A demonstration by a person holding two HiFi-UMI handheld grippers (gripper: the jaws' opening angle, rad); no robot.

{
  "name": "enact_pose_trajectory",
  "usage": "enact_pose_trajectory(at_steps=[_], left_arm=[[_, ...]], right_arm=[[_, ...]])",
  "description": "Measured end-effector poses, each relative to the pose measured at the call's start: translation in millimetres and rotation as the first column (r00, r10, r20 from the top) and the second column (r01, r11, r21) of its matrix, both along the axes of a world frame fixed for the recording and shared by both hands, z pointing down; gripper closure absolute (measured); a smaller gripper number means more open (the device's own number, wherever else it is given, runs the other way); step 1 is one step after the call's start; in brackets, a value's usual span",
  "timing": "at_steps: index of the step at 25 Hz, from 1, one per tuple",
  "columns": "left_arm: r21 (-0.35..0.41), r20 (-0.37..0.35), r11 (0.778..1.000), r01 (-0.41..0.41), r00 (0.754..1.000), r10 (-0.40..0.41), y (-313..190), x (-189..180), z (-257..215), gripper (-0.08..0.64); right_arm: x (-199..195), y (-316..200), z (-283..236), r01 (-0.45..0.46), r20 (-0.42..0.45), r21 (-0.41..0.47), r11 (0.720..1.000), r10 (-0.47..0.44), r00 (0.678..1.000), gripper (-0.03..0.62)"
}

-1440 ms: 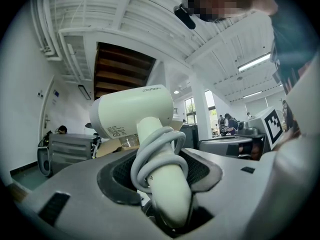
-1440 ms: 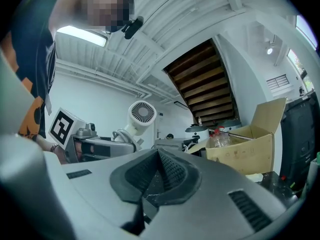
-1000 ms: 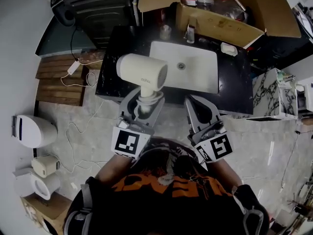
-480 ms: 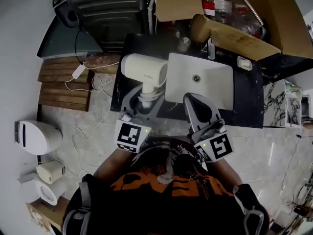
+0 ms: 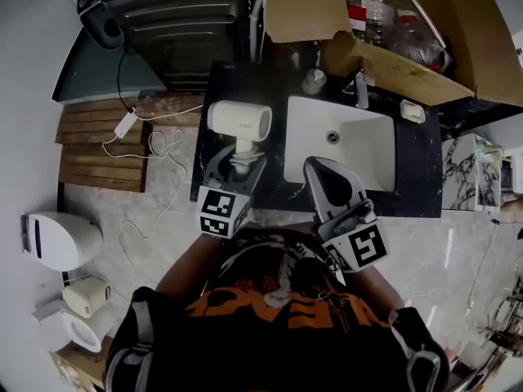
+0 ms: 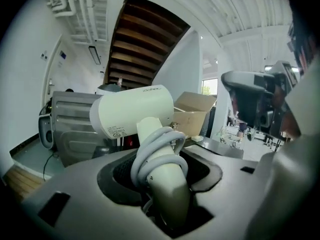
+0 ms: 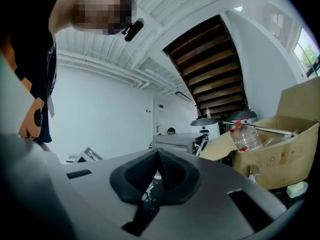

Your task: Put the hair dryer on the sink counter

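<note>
We are noting the left tongs (image 5: 236,168) pinching the hair dryer (image 5: 239,121) by its cord-wrapped handle, barrel uppermost, likely so the body can be laid down freely; it is hanging over the left end of the desk (image 5: 417,170), beside the basin (image 5: 359,149). The right tongs (image 5: 320,168) are pressed together, empty

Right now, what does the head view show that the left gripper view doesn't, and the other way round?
Only the head view: the sink's drain, the white fixtures on the floor, and the marker cube on the gripper. Only the left gripper view: the stair underside overhead and the printed label on the rear of the hair dryer. Both: the hair dryer, its handle clamped between the left gripper's fingers, and the cardboard box.
</note>
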State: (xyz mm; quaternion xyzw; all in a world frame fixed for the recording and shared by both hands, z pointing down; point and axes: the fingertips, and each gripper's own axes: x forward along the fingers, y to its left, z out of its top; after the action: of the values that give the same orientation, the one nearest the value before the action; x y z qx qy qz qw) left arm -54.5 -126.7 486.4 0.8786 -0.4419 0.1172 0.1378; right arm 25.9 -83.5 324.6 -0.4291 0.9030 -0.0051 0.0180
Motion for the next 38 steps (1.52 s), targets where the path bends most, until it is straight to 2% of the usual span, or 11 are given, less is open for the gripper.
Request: enact_pose_trajectory(at_steps=[5,9,14,21,26,33,35,38], left_arm=[[-0.084,0.013,0.996,0.011,1.000,-0.010,-28,-4,37,0.308],[-0.171,0.021,0.985,0.016,1.000,-0.013,-45,-4,66,0.308],[-0.287,0.041,0.957,0.041,0.999,-0.031,-57,-8,101,0.308],[-0.408,0.098,0.911,0.054,0.995,-0.015,-72,-14,141,0.308],[-0.445,0.133,0.893,0.069,0.991,-0.011,-78,-17,158,0.308],[-0.487,0.131,0.872,0.057,0.991,0.008,-79,-10,171,0.301],[-0.475,0.131,0.878,0.061,0.991,0.002,-79,-10,171,0.293],[-0.431,0.126,0.900,0.065,0.992,-0.011,-82,-13,163,0.272]], right_arm=[[5,-13,10,-0.028,-0.024,-0.037,0.999,0.027,0.999,0.577],[0,-26,12,-0.018,-0.026,-0.044,0.999,0.017,1.000,0.578],[-8,-35,13,0.007,-0.023,-0.048,0.999,-0.008,1.000,0.577],[-12,-42,13,0.013,-0.023,-0.062,0.998,-0.014,1.000,0.578],[-11,-43,19,0.000,-0.020,-0.071,0.997,-0.002,1.000,0.577],[-12,-43,20,-0.024,-0.013,-0.066,0.998,0.024,1.000,0.578],[-12,-42,20,-0.032,-0.012,-0.063,0.998,0.031,0.999,0.577],[-11,-40,21,-0.038,-0.018,-0.064,0.997,0.037,0.999,0.578]])
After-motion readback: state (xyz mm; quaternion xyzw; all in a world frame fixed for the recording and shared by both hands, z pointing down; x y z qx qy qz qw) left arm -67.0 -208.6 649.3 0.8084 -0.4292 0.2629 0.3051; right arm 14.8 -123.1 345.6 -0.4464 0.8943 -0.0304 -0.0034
